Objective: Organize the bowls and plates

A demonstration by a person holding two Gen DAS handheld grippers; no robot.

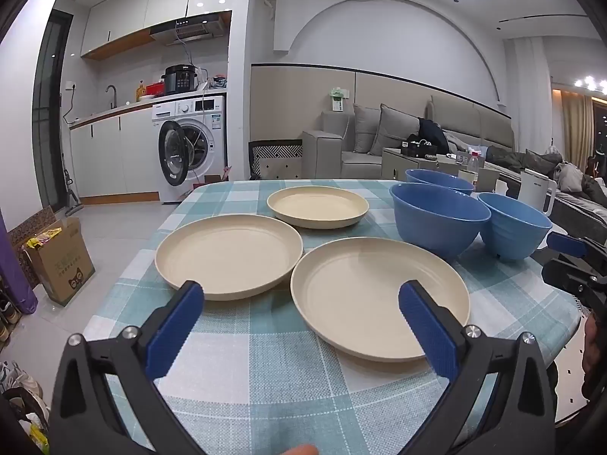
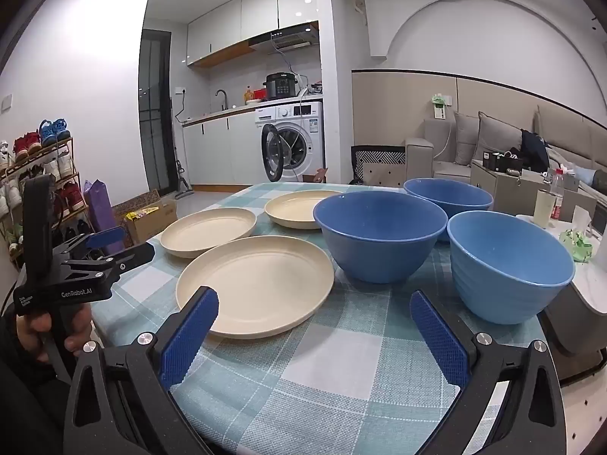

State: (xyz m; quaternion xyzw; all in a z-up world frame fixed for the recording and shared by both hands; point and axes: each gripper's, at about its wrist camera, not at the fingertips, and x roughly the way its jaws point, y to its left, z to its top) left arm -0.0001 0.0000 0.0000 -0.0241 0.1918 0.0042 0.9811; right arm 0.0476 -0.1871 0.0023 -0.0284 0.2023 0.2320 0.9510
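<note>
Both sets of jaws were held wide apart and empty, above the near edge of the counter [image 1: 265, 360] with its checked cloth.

The left gripper [image 1: 301, 309] was aimed at the near beige plate [image 1: 375, 299], whose near rim lay just ahead of and between its jaws, shifted toward the right one. A second beige plate [image 1: 227, 254] lay ahead to the left, its edge just beyond the left jaw, and a third, smaller-looking plate [image 1: 318, 205] sat farther off.

The right gripper [image 2: 315, 316] was faced by bare cloth. The near blue bowl [image 2: 510, 265] stood just ahead to the right of its jaws, a larger blue bowl [image 2: 379, 239] ahead of them, a third bowl [image 2: 447, 193] behind.

The plates were judged nearer the left hand and the bowls nearer the right, nothing yet stacked.
</note>
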